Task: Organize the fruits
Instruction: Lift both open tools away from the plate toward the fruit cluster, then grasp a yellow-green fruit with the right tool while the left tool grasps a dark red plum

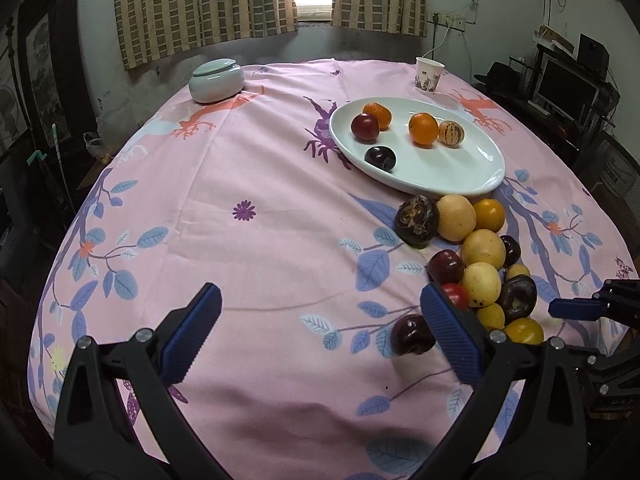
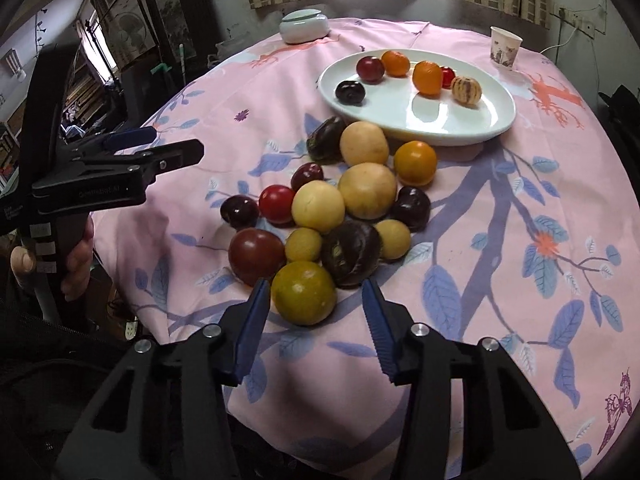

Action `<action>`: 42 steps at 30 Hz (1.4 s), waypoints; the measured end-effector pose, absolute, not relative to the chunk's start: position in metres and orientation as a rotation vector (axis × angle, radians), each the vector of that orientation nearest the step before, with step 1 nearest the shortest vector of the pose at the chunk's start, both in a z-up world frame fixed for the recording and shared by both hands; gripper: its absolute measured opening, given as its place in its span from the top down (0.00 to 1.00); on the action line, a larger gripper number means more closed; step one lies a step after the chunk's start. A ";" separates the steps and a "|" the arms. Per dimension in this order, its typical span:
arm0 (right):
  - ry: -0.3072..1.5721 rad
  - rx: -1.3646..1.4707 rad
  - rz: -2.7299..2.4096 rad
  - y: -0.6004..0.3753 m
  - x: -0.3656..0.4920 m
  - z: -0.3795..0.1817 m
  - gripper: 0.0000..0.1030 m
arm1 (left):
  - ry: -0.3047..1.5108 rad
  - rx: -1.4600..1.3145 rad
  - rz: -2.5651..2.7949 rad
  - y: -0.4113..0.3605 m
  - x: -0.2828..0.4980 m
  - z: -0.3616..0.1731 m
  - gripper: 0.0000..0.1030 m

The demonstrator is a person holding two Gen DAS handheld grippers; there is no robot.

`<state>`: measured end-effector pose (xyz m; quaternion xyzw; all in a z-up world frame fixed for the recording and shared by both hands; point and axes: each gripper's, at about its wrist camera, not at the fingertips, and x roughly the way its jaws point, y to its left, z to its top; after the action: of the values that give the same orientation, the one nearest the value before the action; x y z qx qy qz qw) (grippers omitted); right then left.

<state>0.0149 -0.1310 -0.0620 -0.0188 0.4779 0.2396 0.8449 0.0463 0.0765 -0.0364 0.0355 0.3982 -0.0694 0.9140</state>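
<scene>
A white oval plate at the back right holds several fruits: oranges, plums and a striped melon-like one. In front of it a pile of loose fruit lies on the pink cloth. My left gripper is open wide with bare cloth between its fingers. A dark plum shows just inside its right finger. My right gripper straddles a yellow-green fruit at the pile's near edge. Its left pad is at the fruit's side and a gap shows on the right, so it is open.
A lidded pale ceramic jar and a paper cup stand at the table's far side. A person's hand holds the left gripper's handle at the table's left edge. Furniture and a monitor surround the table.
</scene>
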 end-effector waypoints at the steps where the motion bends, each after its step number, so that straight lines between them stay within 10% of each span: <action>1: 1.018 -0.040 0.516 -0.129 0.013 -0.065 0.57 | 0.819 0.073 -0.148 0.076 0.044 -0.037 0.02; 23: 0.938 0.102 0.339 -0.204 -0.010 -0.082 0.62 | 0.937 0.171 -0.304 -0.015 0.017 -0.078 0.05; 29: 0.930 0.115 0.355 -0.208 -0.012 -0.083 0.62 | 0.879 0.187 -0.233 -0.022 0.017 -0.078 0.34; 31: 0.932 0.113 0.353 -0.206 -0.011 -0.083 0.62 | 0.841 0.170 -0.238 -0.018 0.012 -0.068 0.73; 42: 0.940 0.091 0.354 -0.191 -0.012 -0.080 0.62 | 0.864 0.165 -0.320 -0.011 0.002 -0.066 0.70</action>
<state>-0.0123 -0.1913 -0.0796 0.0437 0.4502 0.1698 0.8756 0.0019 -0.0105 -0.0662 0.0796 0.4163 -0.1540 0.8926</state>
